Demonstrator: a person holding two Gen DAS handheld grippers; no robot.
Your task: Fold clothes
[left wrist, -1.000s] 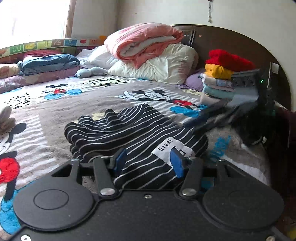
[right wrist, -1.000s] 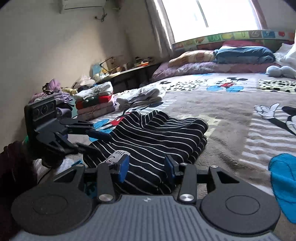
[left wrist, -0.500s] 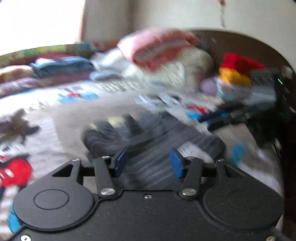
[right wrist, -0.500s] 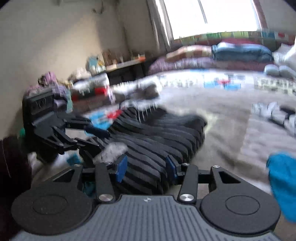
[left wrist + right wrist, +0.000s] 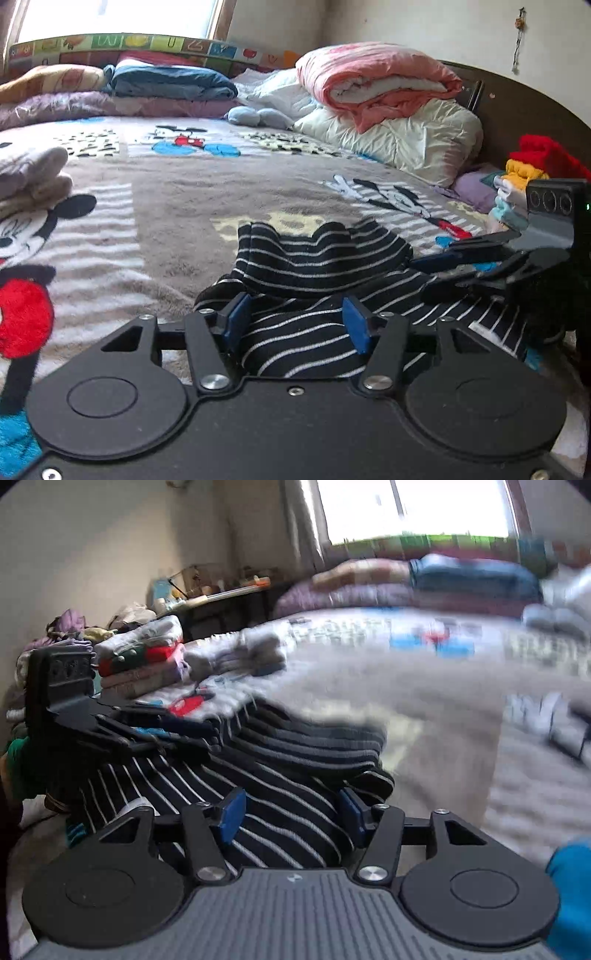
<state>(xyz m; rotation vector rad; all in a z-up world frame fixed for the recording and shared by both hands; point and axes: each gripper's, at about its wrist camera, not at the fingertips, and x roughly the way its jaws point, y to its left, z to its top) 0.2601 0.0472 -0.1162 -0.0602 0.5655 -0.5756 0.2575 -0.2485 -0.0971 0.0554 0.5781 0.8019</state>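
A black garment with thin white stripes (image 5: 321, 258) lies bunched on the cartoon-print bedspread (image 5: 177, 192); its far layer is heaped up over the near one. My left gripper (image 5: 295, 321) is open, with striped cloth lying between its blue pads. From the right, my right gripper (image 5: 454, 267) reaches to the garment's edge, fingers apart. In the blurred right wrist view the garment (image 5: 295, 753) fills the middle. My right gripper (image 5: 291, 812) stands open over it. My left gripper (image 5: 162, 734) lies low against its left side.
A pink quilt (image 5: 376, 85) on white pillows sits at the dark headboard. Stacks of folded clothes stand at the bed's right edge (image 5: 532, 166) and its far side (image 5: 144, 664). A folded pale item (image 5: 33, 177) lies left. A cluttered shelf (image 5: 214, 590) lines the wall.
Both grippers have moved in low onto the striped garment from opposite sides. Its far layer is now heaped higher, and the white label no longer shows in the left wrist view.
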